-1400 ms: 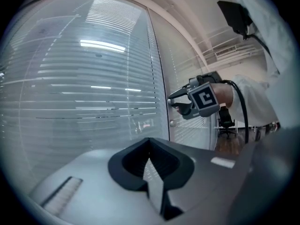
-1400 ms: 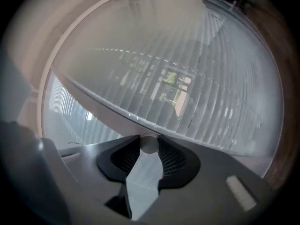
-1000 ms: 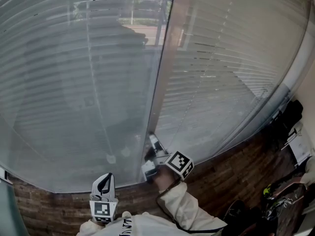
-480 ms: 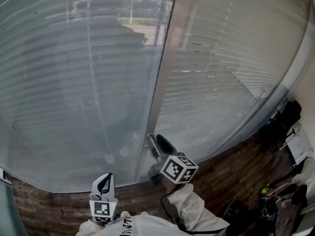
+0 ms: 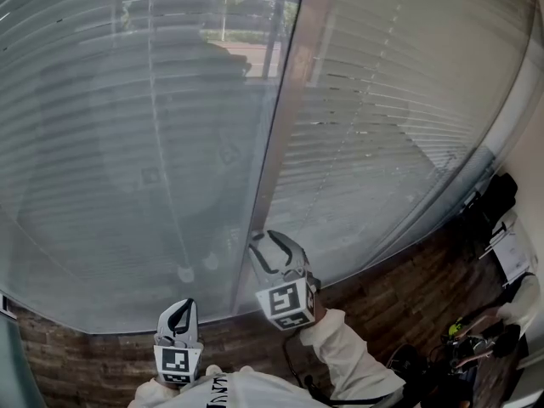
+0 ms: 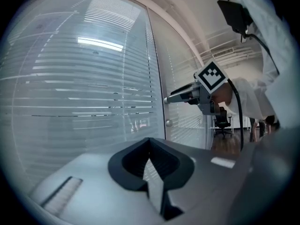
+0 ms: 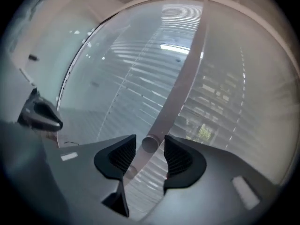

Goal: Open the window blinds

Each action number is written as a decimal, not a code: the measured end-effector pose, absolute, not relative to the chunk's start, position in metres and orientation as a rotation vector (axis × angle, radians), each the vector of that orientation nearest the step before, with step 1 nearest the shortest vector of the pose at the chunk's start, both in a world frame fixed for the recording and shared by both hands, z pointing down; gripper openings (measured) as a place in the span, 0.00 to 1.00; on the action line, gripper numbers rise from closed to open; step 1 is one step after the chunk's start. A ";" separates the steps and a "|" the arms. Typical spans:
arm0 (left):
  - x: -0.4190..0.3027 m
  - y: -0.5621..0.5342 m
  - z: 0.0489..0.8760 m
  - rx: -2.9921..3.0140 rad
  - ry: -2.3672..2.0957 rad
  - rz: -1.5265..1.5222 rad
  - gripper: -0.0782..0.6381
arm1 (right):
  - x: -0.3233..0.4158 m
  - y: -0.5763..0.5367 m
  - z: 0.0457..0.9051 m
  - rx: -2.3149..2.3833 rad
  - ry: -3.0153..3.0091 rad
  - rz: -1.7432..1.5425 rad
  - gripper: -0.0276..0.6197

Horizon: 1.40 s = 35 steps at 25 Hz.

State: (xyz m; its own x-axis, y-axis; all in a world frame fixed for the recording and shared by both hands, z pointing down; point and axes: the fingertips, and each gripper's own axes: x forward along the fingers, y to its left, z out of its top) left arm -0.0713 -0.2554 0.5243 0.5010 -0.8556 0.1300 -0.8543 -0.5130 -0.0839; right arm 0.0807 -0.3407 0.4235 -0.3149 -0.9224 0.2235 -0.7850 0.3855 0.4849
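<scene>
Window blinds (image 5: pixel 127 143) hang behind two tall glass panes that meet at a pale vertical frame post (image 5: pixel 276 143). Their thin slats run level across both panes. They look mostly tilted shut, with a little greenery showing through near the top edge of the left pane.

Low on the post, near its floor end, a small round knob (image 7: pixel 151 143) sticks out. The right hand-held gripper (image 5: pixel 270 243) points at the post there, held by an arm in a white sleeve (image 5: pixel 340 355). Its jaws have just been opening and stand wide apart. The knob sits between the ribbed pads (image 7: pixel 123 156), with the left pad close beside it and a clear gap on the right. Neither pad presses on it.

The left hand-held gripper (image 5: pixel 180 309) hangs lower and to the left, close to the person's body, aimed at the left pane but apart from the glass. Its jaws meet at the tips with nothing between them. Wood-patterned floor (image 5: pixel 399 304) runs along the foot of the panes.
</scene>
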 end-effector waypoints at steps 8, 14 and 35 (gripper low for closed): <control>-0.069 -0.259 0.525 -2.722 1.538 -0.235 0.11 | 0.076 -0.348 0.436 1.319 -1.733 -0.863 0.31; -0.071 -0.262 0.525 -2.720 1.542 -0.229 0.11 | 0.074 -0.355 0.445 1.223 -1.541 -0.987 0.31; -0.073 -0.269 0.530 -2.721 1.567 -0.235 0.11 | 0.085 -0.360 0.430 1.830 -2.192 -0.084 0.23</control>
State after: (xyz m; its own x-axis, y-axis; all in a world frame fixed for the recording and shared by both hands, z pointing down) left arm -0.0726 -0.2686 0.5301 0.4938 -0.8594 0.1324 -0.8605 -0.5049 -0.0679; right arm 0.0847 -0.3599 0.4304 -0.1554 -0.9715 0.1789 -0.9551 0.1940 0.2241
